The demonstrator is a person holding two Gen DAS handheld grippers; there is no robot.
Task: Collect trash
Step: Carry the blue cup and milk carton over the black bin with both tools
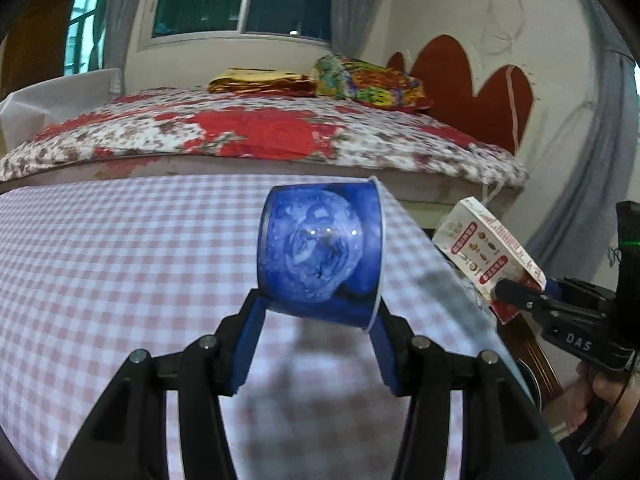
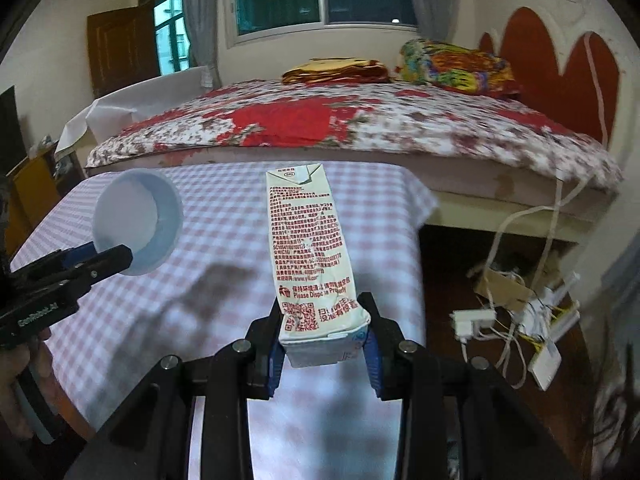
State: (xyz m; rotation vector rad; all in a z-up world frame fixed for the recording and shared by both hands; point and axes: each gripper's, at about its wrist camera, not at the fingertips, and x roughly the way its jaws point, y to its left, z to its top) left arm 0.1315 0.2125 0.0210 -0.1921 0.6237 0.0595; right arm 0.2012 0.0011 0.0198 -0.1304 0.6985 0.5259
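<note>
Left gripper [image 1: 318, 316] pinched a blue plastic cup [image 1: 320, 252]; right gripper [image 2: 325, 350] clamped a crumpled milk carton [image 2: 310, 256], both lifted above the checked tablecloth [image 1: 120, 260], probably for carrying to disposal.

blue cup [image 1: 320, 252], crumpled carton [image 2: 312, 256], both aloft

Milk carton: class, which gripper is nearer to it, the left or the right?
Right. The right gripper is shut on the carton at its lower end; the left gripper holds a blue cup off to the carton's left.

Checked cloth over a bedside table

A pink-and-white gingham tablecloth [image 2: 224, 216] covers the table [image 1: 460, 280], standing just beside the floral-quilted bed [image 2: 360, 128].
</note>
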